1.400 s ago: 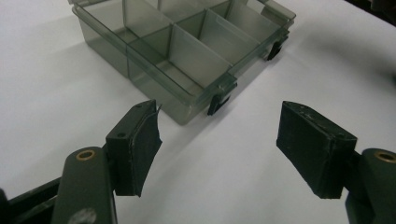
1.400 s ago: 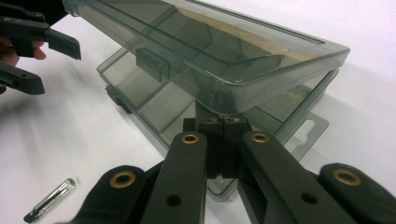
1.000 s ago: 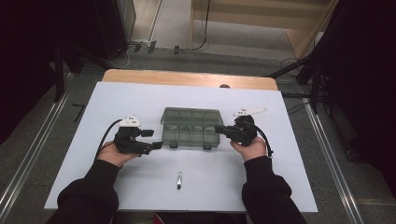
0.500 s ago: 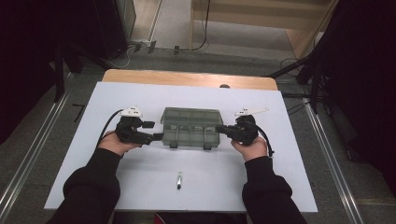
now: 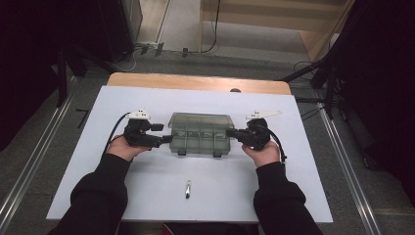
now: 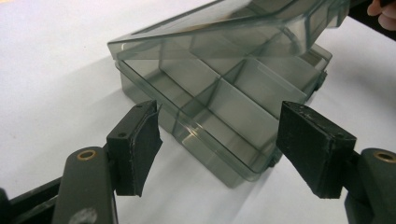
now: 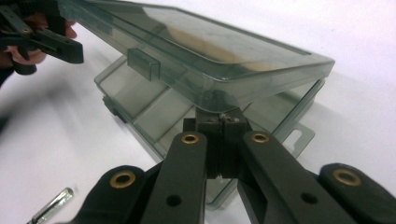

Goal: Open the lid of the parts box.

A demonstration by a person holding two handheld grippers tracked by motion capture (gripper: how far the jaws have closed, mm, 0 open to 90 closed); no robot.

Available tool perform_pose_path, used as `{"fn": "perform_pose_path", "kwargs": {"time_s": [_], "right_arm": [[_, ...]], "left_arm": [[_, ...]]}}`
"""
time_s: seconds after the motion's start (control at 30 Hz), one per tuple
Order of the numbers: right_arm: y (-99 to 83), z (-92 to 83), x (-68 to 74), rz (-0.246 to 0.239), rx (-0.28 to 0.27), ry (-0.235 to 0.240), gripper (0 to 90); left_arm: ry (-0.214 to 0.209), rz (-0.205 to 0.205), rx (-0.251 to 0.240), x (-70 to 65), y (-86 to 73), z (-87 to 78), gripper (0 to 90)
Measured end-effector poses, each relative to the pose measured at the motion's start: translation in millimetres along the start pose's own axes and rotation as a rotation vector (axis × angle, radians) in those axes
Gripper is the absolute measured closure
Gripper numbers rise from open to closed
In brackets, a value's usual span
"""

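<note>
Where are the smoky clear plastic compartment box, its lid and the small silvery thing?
Smoky clear plastic compartment box (image 6: pixel 224 135), left gripper view, near wall.
Lid (image 7: pixel 219 51), right gripper view, top panel.
Small silvery thing (image 5: pixel 187 189), high view, middle.

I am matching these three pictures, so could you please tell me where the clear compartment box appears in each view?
High view: compartment box at table centre, between the two grippers.
Left gripper view: it spans upper centre, lid raised, beyond the open jaws.
Right gripper view: it spans the centre, the shut jaws at its lid's edge.
Shared landmark: the raised lid; a small metal piece lies nearer the person.
</note>
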State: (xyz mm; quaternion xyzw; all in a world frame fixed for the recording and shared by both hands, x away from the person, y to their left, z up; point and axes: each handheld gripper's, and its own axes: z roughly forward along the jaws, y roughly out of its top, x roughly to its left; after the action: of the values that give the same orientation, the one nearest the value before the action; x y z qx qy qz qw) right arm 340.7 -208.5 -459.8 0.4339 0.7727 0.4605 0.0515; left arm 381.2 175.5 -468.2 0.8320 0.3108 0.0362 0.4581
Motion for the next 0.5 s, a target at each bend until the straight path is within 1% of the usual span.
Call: {"fn": "perform_pose_path", "kwargs": {"time_s": [0.07,0.17,0.33,0.43,0.5], "right_arm": [[1.3,-0.1,-0.1,0.001,0.002,0.0,90.0],[3.6,-0.3,0.2,-0.005,-0.003,0.001,90.0],[7.2,-1.4,-0.3,-0.001,-0.012,0.0,90.0],[8.6,-1.1,-1.1,-0.001,-0.012,-0.002,90.0],[9.4,-0.6,-1.6,-0.004,-0.014,-0.005,90.0]], "left_arm": [[0.003,0.004,0.005,1.0,2.4,-0.1,31.2],[0.005,0.006,-0.002,2.3,5.6,0.1,31.2],[0.017,0.012,-0.001,4.5,8.6,3.4,31.2],[0.013,0.01,-0.016,6.7,11.4,5.4,31.3],[0.016,0.015,-0.011,8.8,13.9,7.0,33.5]]}}
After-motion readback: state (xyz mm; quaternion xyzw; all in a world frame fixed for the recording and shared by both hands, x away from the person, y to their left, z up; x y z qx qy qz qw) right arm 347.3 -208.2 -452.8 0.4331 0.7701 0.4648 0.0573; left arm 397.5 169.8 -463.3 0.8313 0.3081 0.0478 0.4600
